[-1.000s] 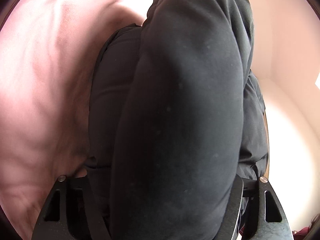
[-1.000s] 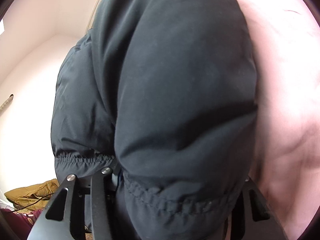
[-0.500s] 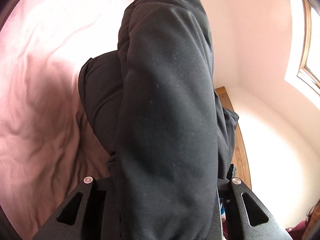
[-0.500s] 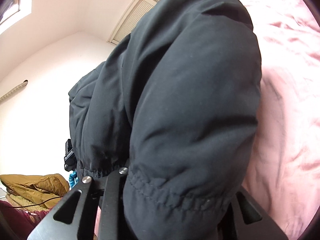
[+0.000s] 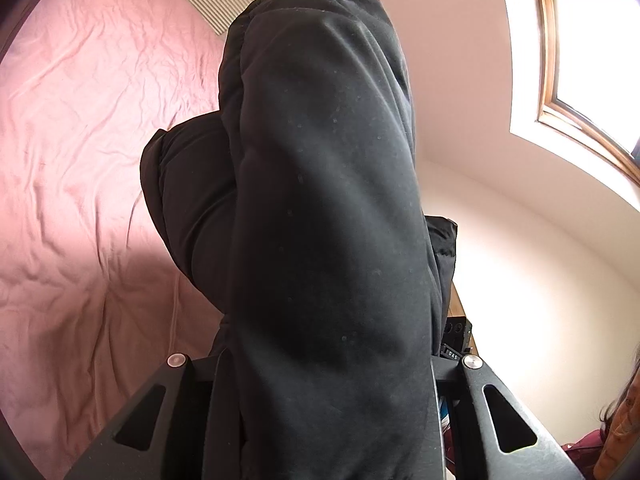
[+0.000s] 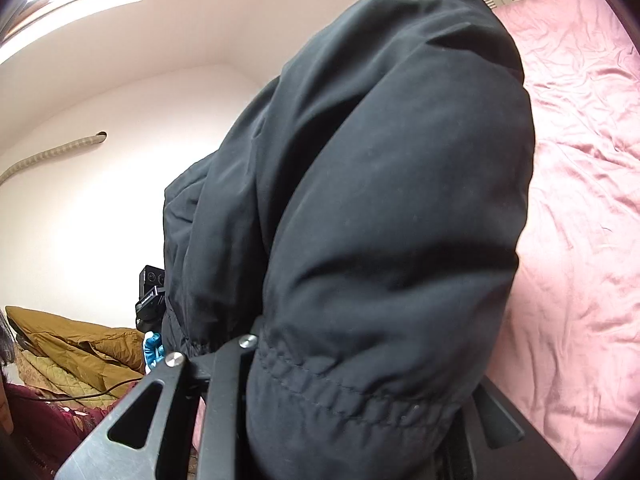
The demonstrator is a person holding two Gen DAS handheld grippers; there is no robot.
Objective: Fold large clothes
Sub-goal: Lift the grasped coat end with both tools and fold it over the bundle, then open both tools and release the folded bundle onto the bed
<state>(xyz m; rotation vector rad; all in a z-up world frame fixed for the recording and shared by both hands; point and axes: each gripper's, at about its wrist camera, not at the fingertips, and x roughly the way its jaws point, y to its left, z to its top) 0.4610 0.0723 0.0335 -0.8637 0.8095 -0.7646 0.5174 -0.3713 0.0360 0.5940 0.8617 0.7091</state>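
Observation:
A large black padded jacket (image 5: pixel 320 200) hangs in front of both cameras and fills most of each view. My left gripper (image 5: pixel 324 360) is shut on a thick fold of it, and the cloth bulges up over the fingers and hides the tips. My right gripper (image 6: pixel 340 380) is shut on the jacket's (image 6: pixel 380 200) elastic-gathered hem or cuff, which bunches between its fingers. Both grippers hold the garment up above the pink bed (image 5: pixel 80 160). The lower part of the jacket is hidden.
The pink bed sheet (image 6: pixel 580 200) spreads out, wrinkled, below the jacket. A brown quilted coat (image 6: pixel 72 344) lies at the lower left of the right wrist view, beside a person's maroon sleeve (image 6: pixel 36 420) and blue-gloved hand (image 6: pixel 152 350). White walls and a wood-framed window (image 5: pixel 580 60) rise behind.
Both grippers have closed tighter on the jacket and lifted it off the bed. The sheet has dropped away, and the walls and window have come into view.

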